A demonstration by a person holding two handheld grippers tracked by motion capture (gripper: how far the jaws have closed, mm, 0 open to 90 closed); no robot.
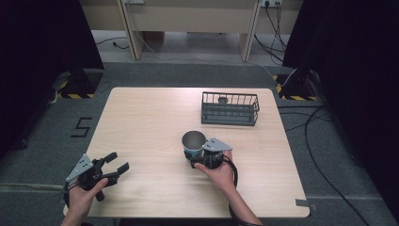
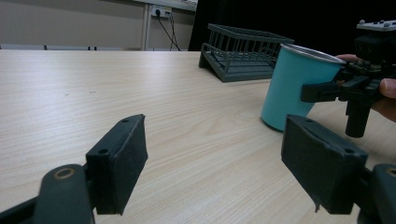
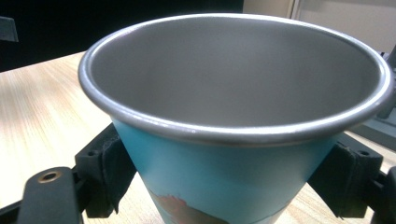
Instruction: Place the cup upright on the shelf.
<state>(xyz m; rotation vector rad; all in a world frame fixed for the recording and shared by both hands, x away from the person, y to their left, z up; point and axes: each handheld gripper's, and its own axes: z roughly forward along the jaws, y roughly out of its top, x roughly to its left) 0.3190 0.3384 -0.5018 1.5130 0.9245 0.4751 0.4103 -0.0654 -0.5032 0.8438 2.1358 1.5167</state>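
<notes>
Two hand-held grippers (image 1: 115, 168), one cup (image 1: 193, 142), one basket (image 1: 230, 108)

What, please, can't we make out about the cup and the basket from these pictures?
- Cup: its base is cut off by the bottom edge of the right gripper view, and in the left gripper view a jaw of the left tongs covers part of it.
- Picture on the cup: cut off by the same edge.
- Basket: the dark round thing inside is too small in the high view.

Even overhead light, soft shadows; dark curtains at sides; close cup (image 3: 233, 116) slightly soft.
</notes>
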